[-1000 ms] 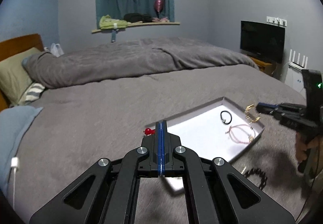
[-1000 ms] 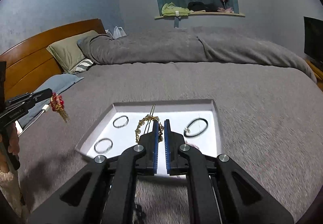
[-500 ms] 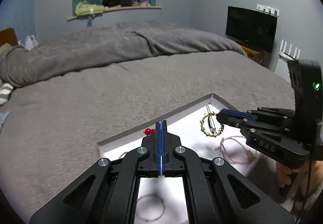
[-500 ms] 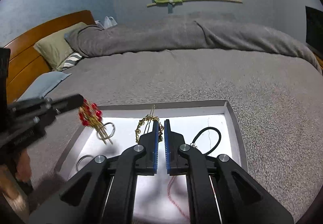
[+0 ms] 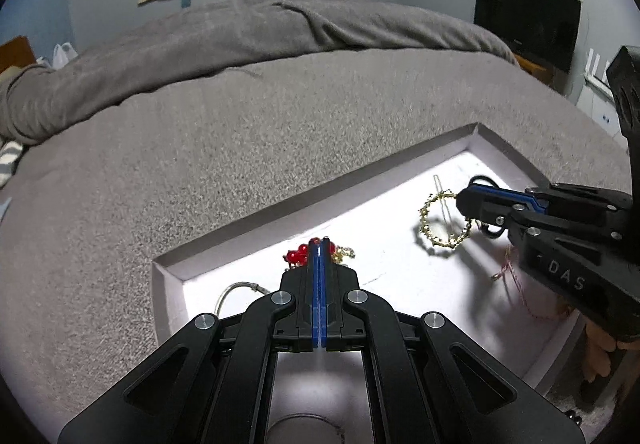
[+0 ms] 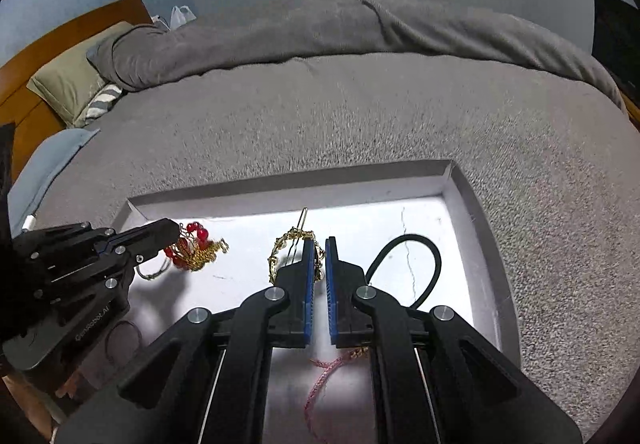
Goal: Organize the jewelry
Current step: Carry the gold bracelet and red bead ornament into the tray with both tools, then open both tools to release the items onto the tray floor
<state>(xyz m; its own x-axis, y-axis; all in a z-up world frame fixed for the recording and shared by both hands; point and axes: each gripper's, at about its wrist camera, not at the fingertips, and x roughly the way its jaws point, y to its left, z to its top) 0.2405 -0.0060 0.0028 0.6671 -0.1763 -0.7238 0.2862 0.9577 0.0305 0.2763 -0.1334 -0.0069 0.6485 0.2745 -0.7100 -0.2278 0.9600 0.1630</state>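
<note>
A shallow white tray (image 5: 516, 159) lies on the grey bed; it also shows in the right wrist view (image 6: 466, 187). My left gripper (image 5: 319, 242) is shut on a red-bead and gold ornament (image 5: 296, 256), held just above the tray's left part; it also shows in the right wrist view (image 6: 196, 248). My right gripper (image 6: 319, 244) is shut on a gold chain ring with a pin (image 6: 290, 244), held over the tray's middle; the ring also shows in the left wrist view (image 5: 442, 222).
In the tray lie a black hair tie (image 6: 416, 268), a pink cord bracelet (image 6: 324, 376) and thin silver rings (image 5: 236, 292). The grey duvet (image 6: 360, 27) is heaped at the bed's far side, pillows (image 6: 68, 83) at the left, a TV (image 5: 524, 19) at the right.
Both grippers have moved in lower over the tray with their pieces still held. The red-bead ornament now hangs close above the tray floor.
</note>
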